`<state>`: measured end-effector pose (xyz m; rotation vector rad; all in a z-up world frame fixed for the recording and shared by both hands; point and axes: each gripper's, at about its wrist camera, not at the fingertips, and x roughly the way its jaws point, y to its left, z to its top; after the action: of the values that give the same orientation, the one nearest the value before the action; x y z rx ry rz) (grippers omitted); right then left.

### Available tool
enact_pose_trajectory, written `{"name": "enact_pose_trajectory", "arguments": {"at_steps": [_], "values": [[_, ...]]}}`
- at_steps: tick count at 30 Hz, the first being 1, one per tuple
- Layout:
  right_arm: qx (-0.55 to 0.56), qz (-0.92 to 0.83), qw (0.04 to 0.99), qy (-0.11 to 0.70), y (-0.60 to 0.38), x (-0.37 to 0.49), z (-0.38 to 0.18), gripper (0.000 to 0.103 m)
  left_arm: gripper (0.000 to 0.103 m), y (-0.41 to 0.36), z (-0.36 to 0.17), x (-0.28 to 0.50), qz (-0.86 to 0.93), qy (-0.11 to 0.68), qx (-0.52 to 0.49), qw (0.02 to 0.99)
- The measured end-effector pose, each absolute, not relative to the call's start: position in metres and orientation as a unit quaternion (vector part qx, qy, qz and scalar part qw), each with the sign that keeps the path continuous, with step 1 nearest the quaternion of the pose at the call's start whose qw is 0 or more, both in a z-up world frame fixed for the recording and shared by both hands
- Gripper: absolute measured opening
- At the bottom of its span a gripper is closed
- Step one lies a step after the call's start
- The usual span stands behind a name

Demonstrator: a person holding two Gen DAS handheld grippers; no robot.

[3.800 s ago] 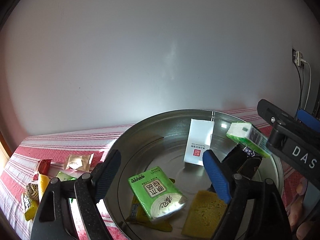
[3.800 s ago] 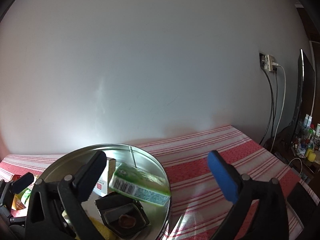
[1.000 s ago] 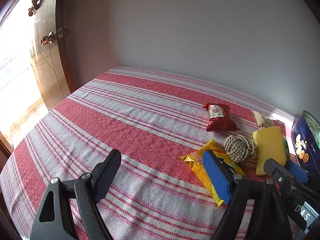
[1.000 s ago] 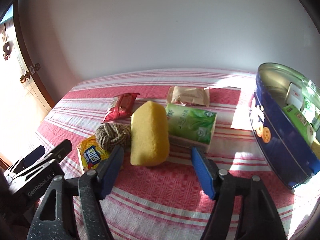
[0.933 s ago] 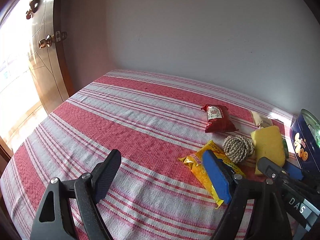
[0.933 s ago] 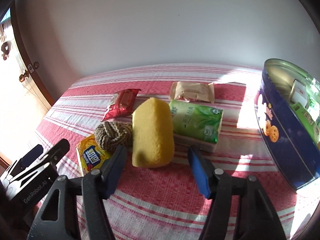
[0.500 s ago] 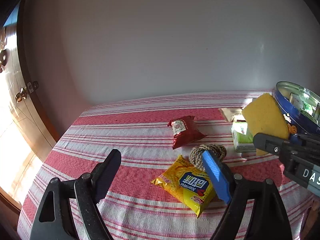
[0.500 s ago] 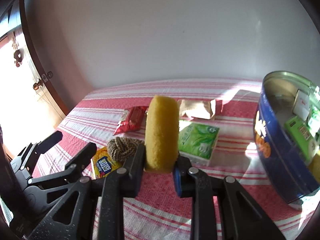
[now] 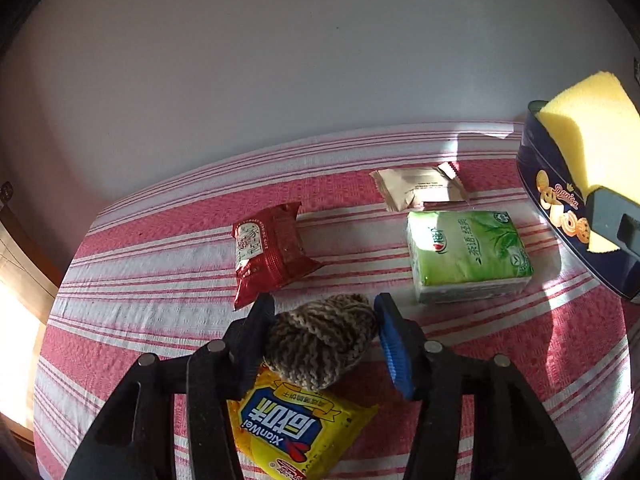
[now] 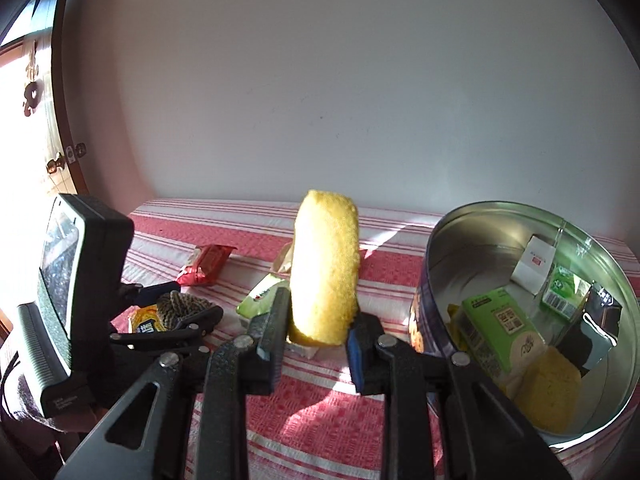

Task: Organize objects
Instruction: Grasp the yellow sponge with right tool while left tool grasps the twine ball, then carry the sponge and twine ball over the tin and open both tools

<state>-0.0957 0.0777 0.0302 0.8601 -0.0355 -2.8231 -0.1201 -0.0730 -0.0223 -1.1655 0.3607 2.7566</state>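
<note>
Right claw (image 10: 316,334) is clamped on the yellow sponge (image 10: 325,268), held upright in the middle of the right wrist view, lifted off the striped surface (image 10: 312,412) and just left of the round cookie tin (image 10: 432,248) at right. Over at lower centre of the left wrist view, the left claw (image 9: 322,338) has both pads against the knitted yarn ball (image 9: 320,340), squeezing it; the ball sits on the top edge of the yellow snack packet (image 9: 288,432), and whether it is off the packet yet I cannot tell.

Score so far, by my reading: the tin already holds a green tissue pack (image 10: 498,328), a white carton (image 10: 534,264), a small green box (image 10: 562,290), another sponge (image 10: 548,392) and a dark box (image 10: 596,328). Outside it: the two pieces in the claws, the yellow packet, a red snack packet (image 9: 270,248), a beige wrapper (image 9: 420,186) and the green tissue pack (image 9: 466,254) in the middle right. Past halfway, I'd say.

Room to move: the sponge has only the tin's near wall to clear, and open metal shows in the tin's upper left. The surface's rear edge meets the wall; bare cloth lies left of the red packet.
</note>
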Motion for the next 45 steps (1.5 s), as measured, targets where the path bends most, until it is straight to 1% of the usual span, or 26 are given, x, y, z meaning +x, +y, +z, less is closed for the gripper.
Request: {"name": "enact_pose_trajectory", "arguments": {"at_steps": [6,12,18,24,31,45], "values": [[0.286,-0.953,0.096,-0.017,0.076,-0.093,0.031,0.025,0.053,-0.075,-0.015,-0.108,0.924,0.104,-0.364,0.055],[0.258,-0.961,0.096,-0.023,0.083,-0.085,0.042,0.025,0.053,-0.077,0.008,-0.086,0.948,0.042,-0.312,0.044],[0.234,-0.967,0.098,-0.023,0.1,-0.08,0.048,0.025,0.053,-0.051,0.028,-0.074,0.961,0.041,-0.273,0.021],[0.218,-0.971,0.092,-0.025,0.121,-0.076,0.053,0.025,0.053,-0.026,0.035,-0.067,0.965,0.033,-0.26,0.004],[0.203,-0.976,0.078,-0.018,0.142,-0.07,0.057,0.025,0.053,-0.014,0.038,-0.06,0.964,0.026,-0.264,-0.013],[0.191,-0.98,0.025,-0.04,0.204,-0.062,0.064,0.025,0.053,0.033,0.046,-0.06,0.967,0.037,-0.253,0.009]]}}
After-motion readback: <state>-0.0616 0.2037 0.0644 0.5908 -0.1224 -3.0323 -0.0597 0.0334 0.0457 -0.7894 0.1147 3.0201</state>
